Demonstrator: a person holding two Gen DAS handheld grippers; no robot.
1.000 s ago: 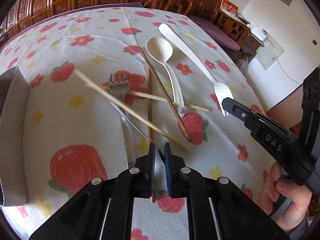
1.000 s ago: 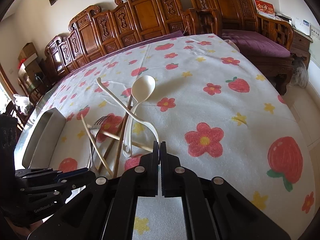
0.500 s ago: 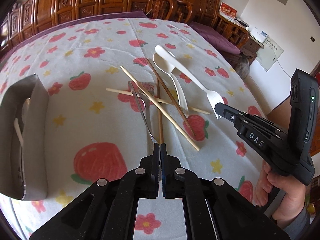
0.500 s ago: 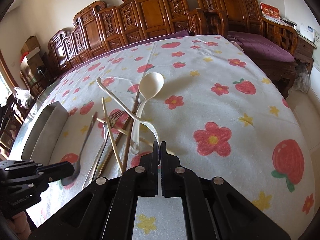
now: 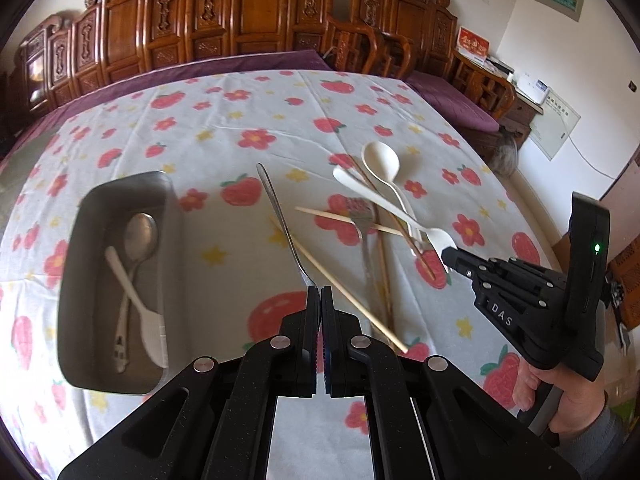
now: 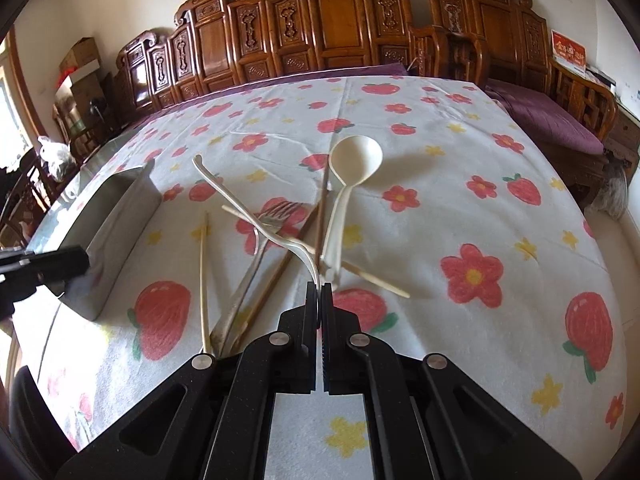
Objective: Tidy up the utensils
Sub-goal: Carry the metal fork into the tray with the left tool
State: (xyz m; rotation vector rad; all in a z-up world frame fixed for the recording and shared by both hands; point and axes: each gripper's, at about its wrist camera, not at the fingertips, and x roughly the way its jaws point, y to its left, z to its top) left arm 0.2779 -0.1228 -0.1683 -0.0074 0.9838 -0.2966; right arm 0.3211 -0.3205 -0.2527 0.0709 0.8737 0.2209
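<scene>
My left gripper [image 5: 320, 290] is shut on one end of a slim metal utensil [image 5: 280, 216], which sticks up and away over the tablecloth. To its left, a metal tray [image 5: 76, 216] holds a metal spoon [image 5: 140, 232] and a white plastic utensil [image 5: 138, 304]. My right gripper [image 6: 320, 286] is shut on the tine end of a white plastic fork [image 6: 240, 204], whose long handle reaches back over the pile. In that pile lie a white ladle spoon [image 6: 356, 156], a metal fork [image 6: 276, 214], pale chopsticks [image 6: 204, 280] and dark chopsticks [image 6: 322, 208].
Carved wooden chairs [image 5: 256, 12] line the table's far side. A bench with purple cushions [image 6: 548, 120] runs along the right edge. A hand [image 5: 568, 392] holds the right gripper [image 5: 448, 254] low on the right. The strawberry-print cloth [image 6: 480, 208] covers the table.
My left gripper closed on the metal utensil, lifted it out of the pile and drew back, bringing the tray into full view. The right gripper shifted a little, still holding the white fork.
</scene>
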